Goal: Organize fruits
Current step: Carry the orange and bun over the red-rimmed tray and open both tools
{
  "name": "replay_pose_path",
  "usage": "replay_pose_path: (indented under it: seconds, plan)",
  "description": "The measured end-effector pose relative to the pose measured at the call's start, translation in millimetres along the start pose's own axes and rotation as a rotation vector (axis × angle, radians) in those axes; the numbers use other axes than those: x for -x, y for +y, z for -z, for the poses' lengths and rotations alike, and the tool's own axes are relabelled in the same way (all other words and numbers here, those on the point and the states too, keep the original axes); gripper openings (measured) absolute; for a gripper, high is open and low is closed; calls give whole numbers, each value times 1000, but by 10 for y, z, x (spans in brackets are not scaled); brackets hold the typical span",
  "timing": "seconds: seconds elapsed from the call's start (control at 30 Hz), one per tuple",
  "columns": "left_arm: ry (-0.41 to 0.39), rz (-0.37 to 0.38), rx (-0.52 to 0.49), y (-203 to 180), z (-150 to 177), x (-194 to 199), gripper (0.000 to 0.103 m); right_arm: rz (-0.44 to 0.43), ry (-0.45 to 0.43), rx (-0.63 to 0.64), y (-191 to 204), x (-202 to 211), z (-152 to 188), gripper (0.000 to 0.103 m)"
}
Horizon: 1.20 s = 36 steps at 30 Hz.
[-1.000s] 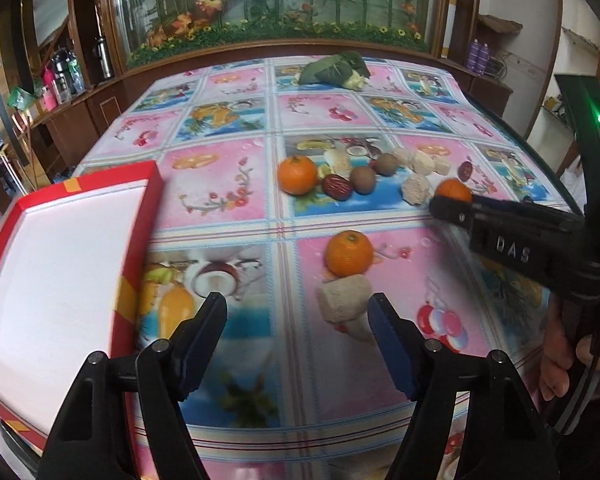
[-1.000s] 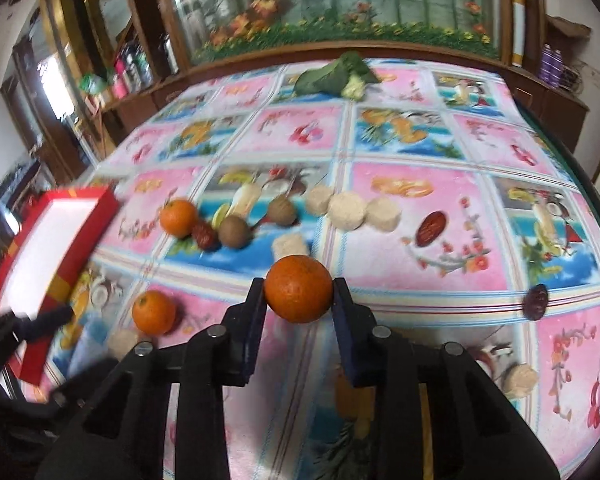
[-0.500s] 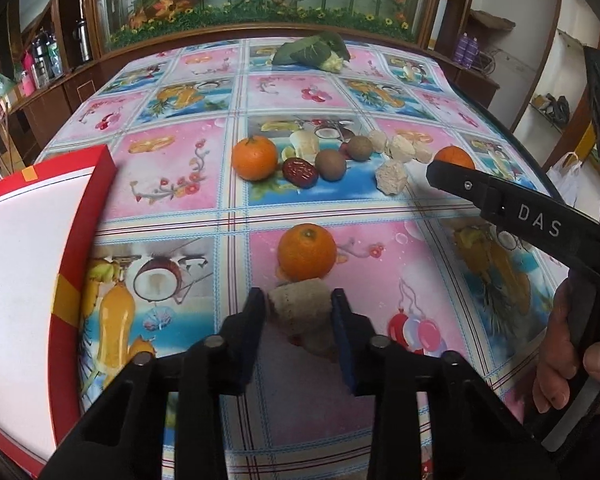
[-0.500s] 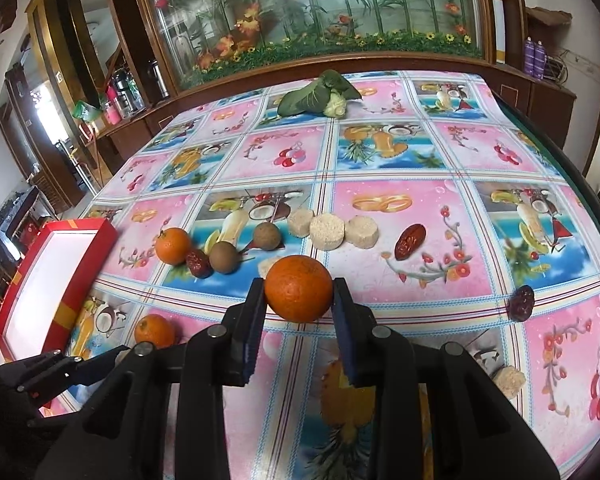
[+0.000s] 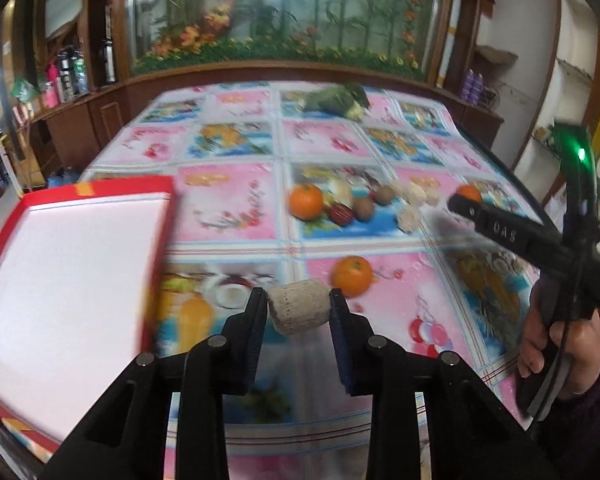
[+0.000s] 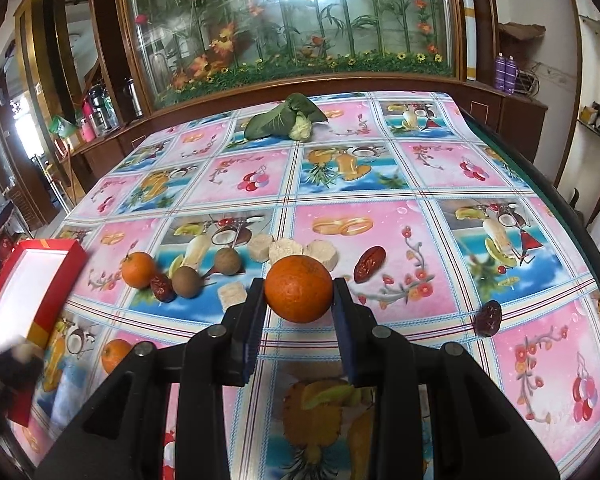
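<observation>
the left gripper (image 5: pixel 299 312) is clamped on a pale beige cake (image 5: pixel 299 309), which is held clear of the worktop (image 5: pixel 236 204) beside the red tray (image 5: pixel 64 256). the right gripper (image 6: pixel 299 294) is clamped on an orange (image 6: pixel 299 289), carried above the patterned cloth. a second orange (image 5: pixel 353 276) lies just beyond the cake; a third orange (image 6: pixel 138 270) is seen with a red date (image 6: pixel 161 287) and two brown fruits (image 6: pixel 186 282) further out. a leafy vegetable (image 6: pixel 284 122) is noted at the far edge.
</observation>
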<state>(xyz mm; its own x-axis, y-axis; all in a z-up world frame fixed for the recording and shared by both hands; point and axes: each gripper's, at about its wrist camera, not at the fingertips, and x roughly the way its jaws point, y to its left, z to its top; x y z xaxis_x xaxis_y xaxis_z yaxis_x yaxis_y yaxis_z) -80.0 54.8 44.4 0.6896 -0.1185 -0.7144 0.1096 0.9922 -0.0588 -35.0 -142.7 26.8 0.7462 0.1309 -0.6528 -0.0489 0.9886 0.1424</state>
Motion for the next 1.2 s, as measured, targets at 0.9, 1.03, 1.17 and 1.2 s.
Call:
replay_pose_path:
  seconds: [0.9, 1.03, 1.17, 1.2]
  plan:
    - [14, -426, 308, 2171, 623, 509, 32, -504, 248, 360, 3076, 219, 889, 35]
    - [28, -427, 316, 2162, 618, 488, 35, -465, 286, 366, 3095, 134, 923, 35]
    - [23, -441, 310, 2131, 608, 529, 53, -467, 292, 361, 3024, 164, 853, 45]
    - [15, -451, 307, 2120, 597, 552, 59, -470, 265, 348, 2954, 212, 805, 47]
